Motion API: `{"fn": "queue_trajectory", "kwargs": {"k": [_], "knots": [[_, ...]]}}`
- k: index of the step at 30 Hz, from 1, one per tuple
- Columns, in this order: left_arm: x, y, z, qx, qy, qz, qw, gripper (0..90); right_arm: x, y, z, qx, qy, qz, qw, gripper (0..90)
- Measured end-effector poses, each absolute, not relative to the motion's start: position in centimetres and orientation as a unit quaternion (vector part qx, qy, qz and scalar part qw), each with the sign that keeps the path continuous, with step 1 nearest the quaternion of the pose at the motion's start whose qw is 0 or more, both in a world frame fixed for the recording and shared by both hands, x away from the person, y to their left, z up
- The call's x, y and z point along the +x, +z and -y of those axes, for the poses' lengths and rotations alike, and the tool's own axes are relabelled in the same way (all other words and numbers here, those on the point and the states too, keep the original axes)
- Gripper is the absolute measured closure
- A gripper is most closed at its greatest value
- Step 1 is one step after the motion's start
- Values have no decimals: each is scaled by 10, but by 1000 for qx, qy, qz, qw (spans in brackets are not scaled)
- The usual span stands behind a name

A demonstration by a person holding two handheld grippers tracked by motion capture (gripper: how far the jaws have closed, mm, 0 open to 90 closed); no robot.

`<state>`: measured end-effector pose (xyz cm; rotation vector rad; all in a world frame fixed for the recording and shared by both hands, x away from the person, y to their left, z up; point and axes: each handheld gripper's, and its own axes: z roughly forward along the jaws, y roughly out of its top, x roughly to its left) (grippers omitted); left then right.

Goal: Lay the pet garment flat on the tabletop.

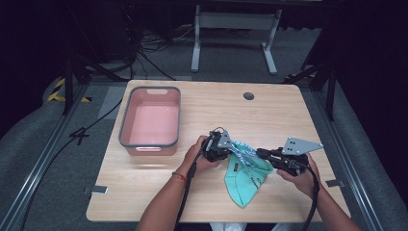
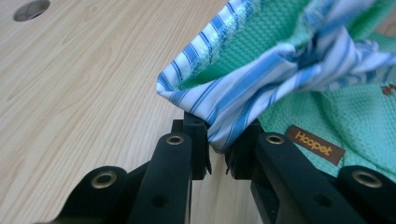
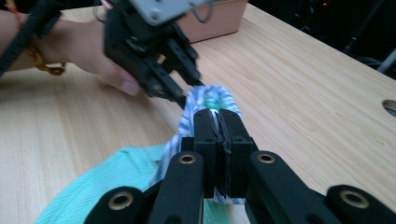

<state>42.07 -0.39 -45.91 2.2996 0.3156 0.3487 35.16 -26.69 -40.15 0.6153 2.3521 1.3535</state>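
Two grippers (image 1: 232,147) (image 1: 259,152), one green cloth (image 1: 245,178), one pink bin (image 1: 150,120)

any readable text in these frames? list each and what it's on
"Hoopet": brown tag sewn on the mint-green knit garment, read in the left gripper view.
Dark marking on the same garment in the high view: too small to read.
Small brown mark at the right edge of the left gripper view: cut off, unreadable.
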Motion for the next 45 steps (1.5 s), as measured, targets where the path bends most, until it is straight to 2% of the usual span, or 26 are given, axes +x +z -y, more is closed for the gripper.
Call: {"fn": "queue_trajectory", "kwargs": {"k": [11,24,36,45], "knots": [[408,-438,-1,911,174,-126,352,812,357,-404,269,241,478,-821,199,876],[433,-445,10,912,156,-160,345,829,399,-415,273,273,443,-823,226,875],[451,-460,22,919,147,-187,315,831,430,-444,273,309,403,-831,228,872],[457,-468,20,913,136,-204,327,821,448,-465,277,339,374,-833,227,832]]}}
